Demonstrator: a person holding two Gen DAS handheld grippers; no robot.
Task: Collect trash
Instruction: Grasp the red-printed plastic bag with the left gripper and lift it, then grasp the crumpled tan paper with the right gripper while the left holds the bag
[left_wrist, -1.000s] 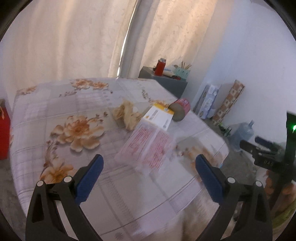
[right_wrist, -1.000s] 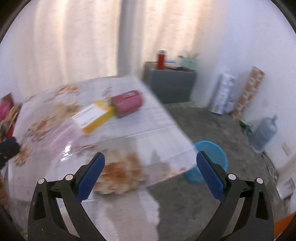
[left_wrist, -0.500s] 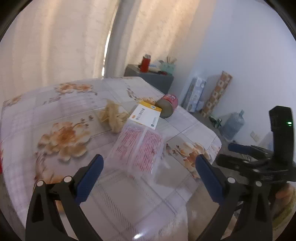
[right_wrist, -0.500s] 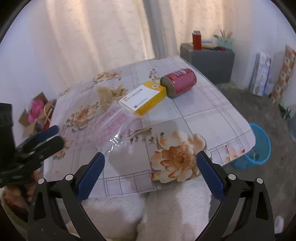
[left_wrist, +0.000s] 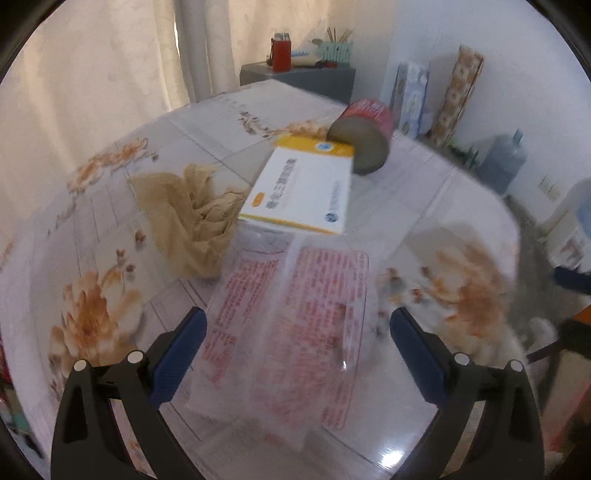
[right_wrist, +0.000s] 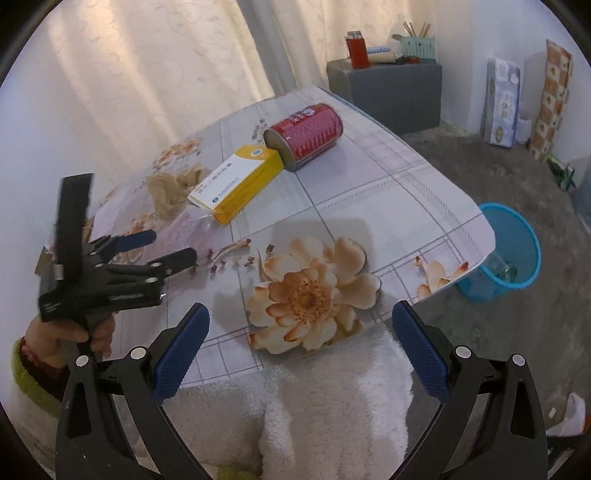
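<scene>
A person stands at a flower-print table (right_wrist: 369, 192) with a gripper in each hand, both sets of fingers spread wide and holding nothing. The left gripper (left_wrist: 297, 345) hovers low over a clear plastic bag printed in red (left_wrist: 295, 325), which lies flat at the table's near edge between its fingers; the right gripper (right_wrist: 301, 345) hangs back over the near edge, above a white fleecy cloth (right_wrist: 332, 406).

The bag looks thin, limp and slick, light enough to slide when nudged. It is best pinched at a lifted edge or crease, since the flat middle offers nothing to bite. Its far end touches, perhaps tucks under, a yellow-and-white cardboard box (left_wrist: 303, 192), so pulling the bag may drag the box.

Just left of the box sits a crumpled tan paper wad (left_wrist: 192, 218), soft, weightless and easy to squeeze anywhere. The box looks light and stiff, and is best taken across its narrow sides. Beyond it a red tin can (right_wrist: 304, 134) lies on its side, mouth against the box's far end; smooth and round, it is liable to roll if bumped.

On the floor past the table's right corner waits a blue wastebasket (right_wrist: 513, 254), with something already inside. Farther back stand a grey cabinet (right_wrist: 391, 92) and a water jug (left_wrist: 502, 162)
</scene>
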